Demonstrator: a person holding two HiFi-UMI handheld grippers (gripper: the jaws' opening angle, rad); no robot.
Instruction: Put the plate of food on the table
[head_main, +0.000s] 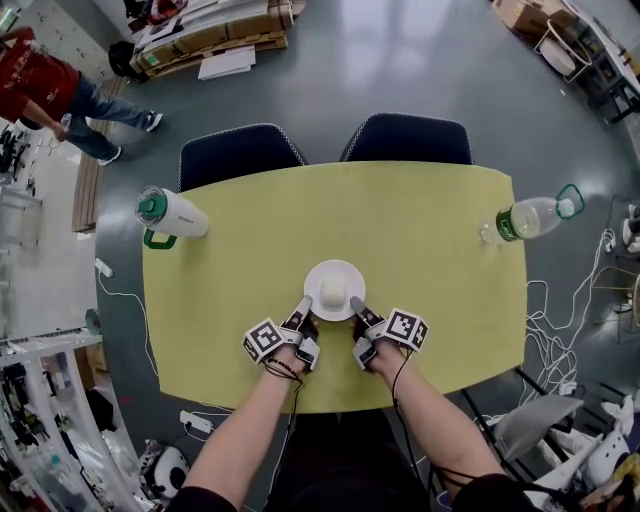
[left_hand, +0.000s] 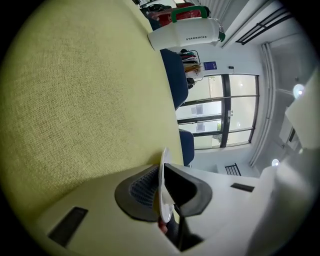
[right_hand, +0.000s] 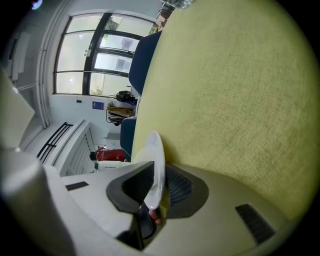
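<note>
A small white plate (head_main: 335, 290) with a pale lump of food (head_main: 333, 289) rests on the yellow-green table (head_main: 250, 250), near its front edge. My left gripper (head_main: 304, 305) is shut on the plate's near-left rim and my right gripper (head_main: 357, 305) is shut on its near-right rim. In the left gripper view the plate (left_hand: 164, 192) shows edge-on, pinched between the dark pads. The right gripper view shows the plate (right_hand: 155, 170) edge-on too, clamped between that gripper's pads.
A white tumbler with green lid (head_main: 170, 212) lies at the table's left end; the same tumbler (left_hand: 186, 33) shows in the left gripper view. A clear bottle (head_main: 525, 218) lies at the right end. Two dark blue chairs (head_main: 240, 152) stand behind. A person (head_main: 55, 92) is far left.
</note>
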